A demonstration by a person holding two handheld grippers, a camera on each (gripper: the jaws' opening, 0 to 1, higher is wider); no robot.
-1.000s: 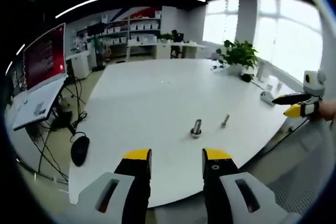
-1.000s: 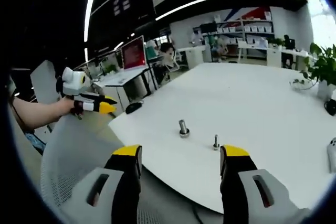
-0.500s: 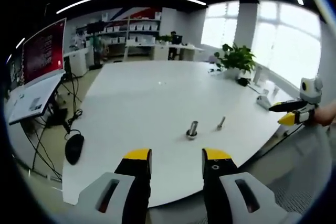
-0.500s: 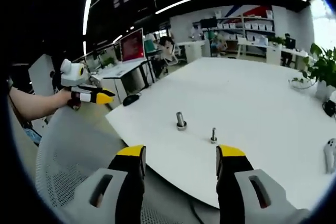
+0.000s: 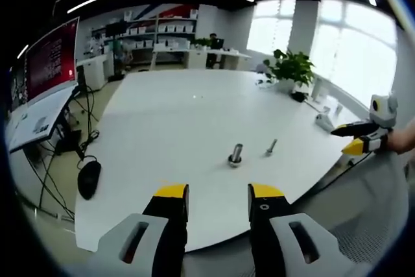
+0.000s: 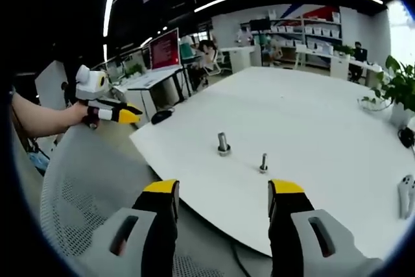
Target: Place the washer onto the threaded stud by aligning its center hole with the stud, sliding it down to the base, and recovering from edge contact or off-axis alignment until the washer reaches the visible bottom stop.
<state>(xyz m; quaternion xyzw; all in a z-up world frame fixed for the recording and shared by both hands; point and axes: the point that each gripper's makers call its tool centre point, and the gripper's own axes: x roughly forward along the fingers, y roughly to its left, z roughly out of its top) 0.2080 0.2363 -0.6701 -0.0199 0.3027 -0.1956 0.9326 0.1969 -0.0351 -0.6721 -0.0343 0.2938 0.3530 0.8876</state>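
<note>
Left gripper view: stud (image 5: 235,154) and bolt (image 5: 270,148) slightly farther than a second ago, grippers (image 5: 211,194) (image 6: 222,192) both wide, empty, approach not begun.

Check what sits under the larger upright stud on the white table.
The larger stud stands on a wider round base resting on the white table. Whether that base is a washer or the stud's own flange is too small to tell.
</note>
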